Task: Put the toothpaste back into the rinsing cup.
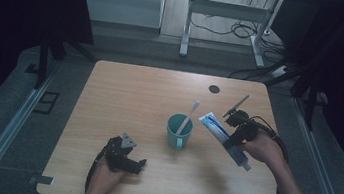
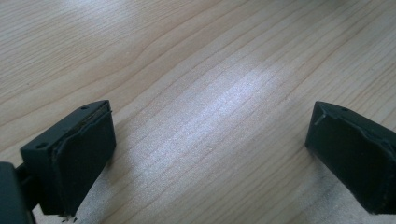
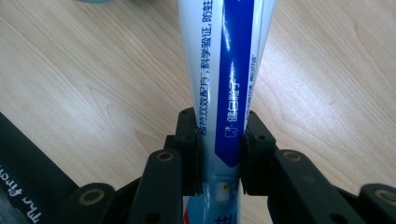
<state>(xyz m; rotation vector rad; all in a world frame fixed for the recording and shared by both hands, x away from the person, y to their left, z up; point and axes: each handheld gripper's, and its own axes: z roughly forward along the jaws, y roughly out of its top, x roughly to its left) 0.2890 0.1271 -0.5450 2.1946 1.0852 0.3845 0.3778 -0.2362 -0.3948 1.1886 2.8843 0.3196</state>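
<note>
On the left, my left gripper (image 1: 137, 163) rests low on the wooden surface (image 1: 124, 101) near its front edge, with my hand (image 1: 108, 173) wrapped around its body and the grey three-cornered plate on top. In the left gripper view its 2 jaws stand wide apart, with bare wood grain between them and nothing touching either pad. Toward the middle of the surface stands a teal mug (image 1: 178, 131), upright, its handle turned to the front edge, and a white toothbrush (image 1: 188, 117) leans inside it with its head sticking up past the rim toward the far side. Just right of the mug is the toothpaste tube (image 1: 223, 137), white and blue, held up off the surface and lying on a slant: its flat crimped end points toward the mug and the far side, its cap end toward me and the right. My right gripper (image 1: 231, 141) has its jaws narrow and clamped on that tube; in the right gripper view both pads press the tube's (image 3: 223, 79) sides partway along its length, with the printed blue stripe running between them. A small dark round spot (image 1: 214, 89) sits on the surface farther back.
</note>
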